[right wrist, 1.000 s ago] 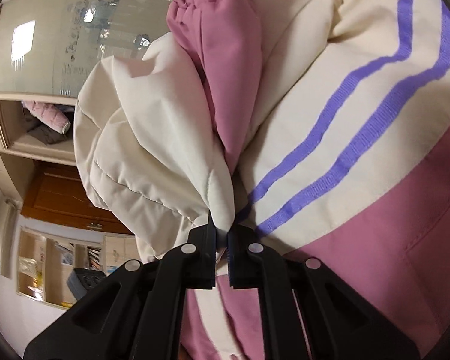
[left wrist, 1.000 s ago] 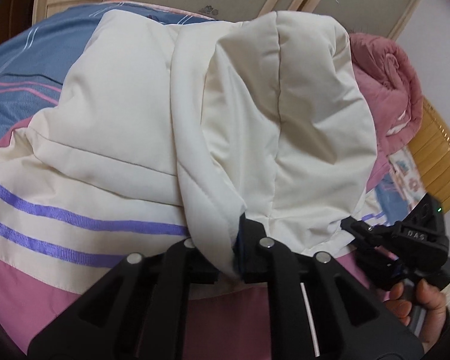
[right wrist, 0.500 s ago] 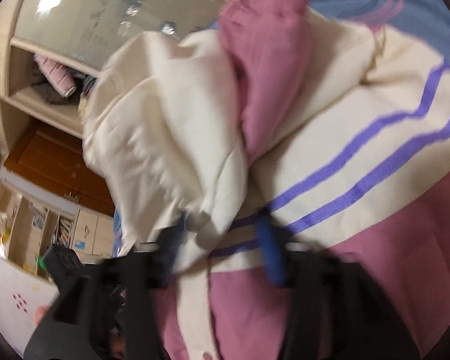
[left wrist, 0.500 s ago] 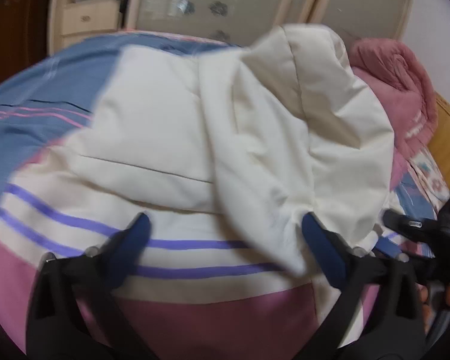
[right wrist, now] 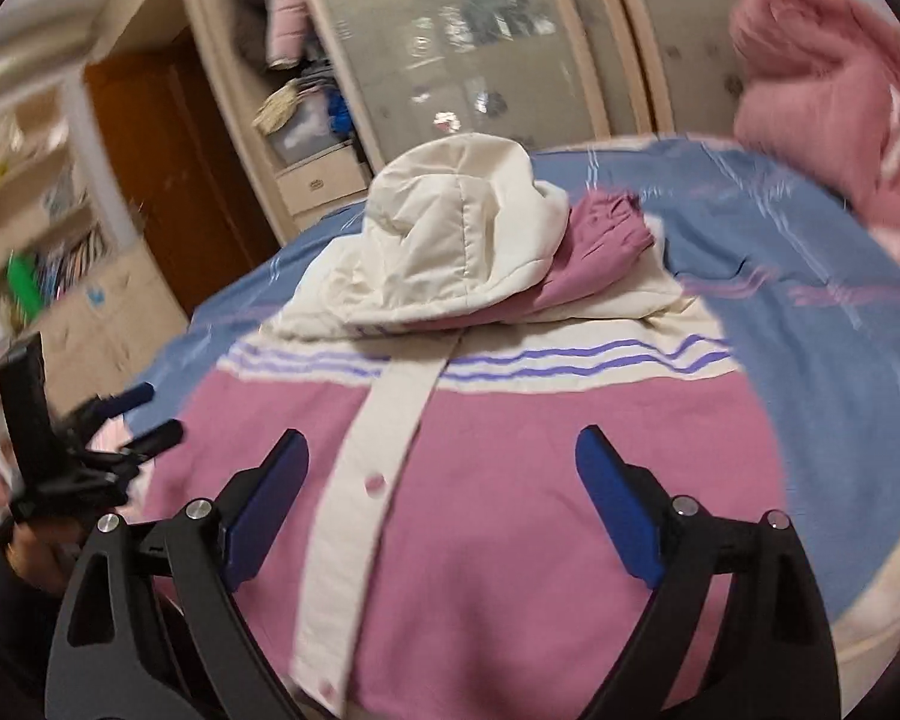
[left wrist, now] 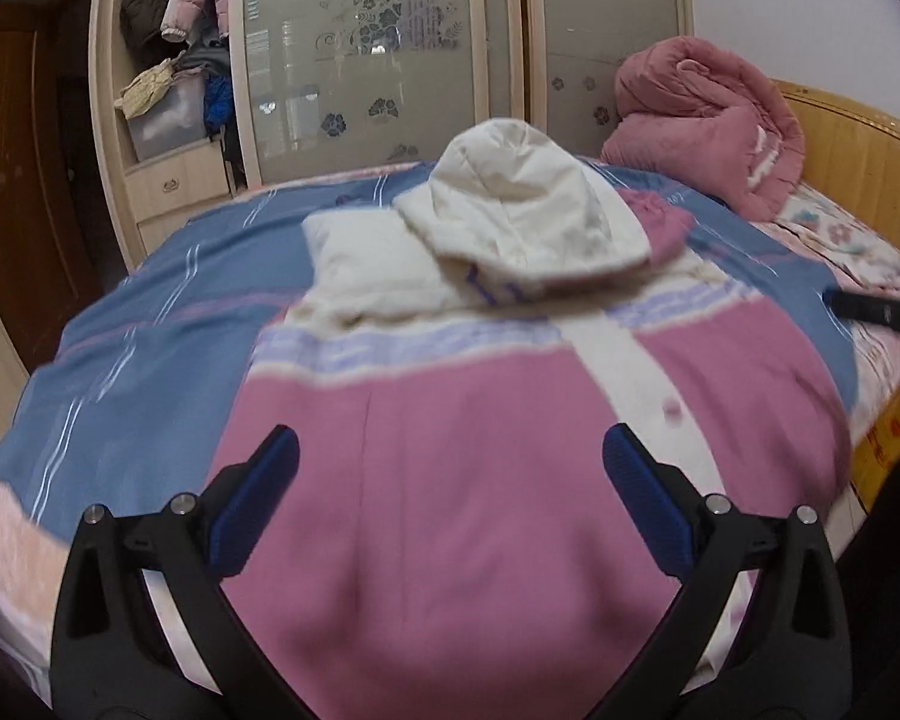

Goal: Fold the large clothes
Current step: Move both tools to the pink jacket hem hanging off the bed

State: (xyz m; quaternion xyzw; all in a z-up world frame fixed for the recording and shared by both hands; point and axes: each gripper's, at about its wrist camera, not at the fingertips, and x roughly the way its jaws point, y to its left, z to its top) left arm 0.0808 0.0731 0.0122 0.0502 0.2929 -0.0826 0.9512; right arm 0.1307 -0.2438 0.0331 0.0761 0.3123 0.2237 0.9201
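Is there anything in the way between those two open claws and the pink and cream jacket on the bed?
Nothing visible. The left gripper and right gripper both hang open right over the jacket, with only air between. The cream hood lies folded onto the jacket's top, and the rolled pink quilt sits apart near the headboard.

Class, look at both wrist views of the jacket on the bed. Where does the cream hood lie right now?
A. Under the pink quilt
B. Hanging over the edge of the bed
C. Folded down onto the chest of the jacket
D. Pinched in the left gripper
C: the hood lies flat over the upper chest of the jacket, above its purple stripes, and both grippers' jaws stand wide open and hold nothing.
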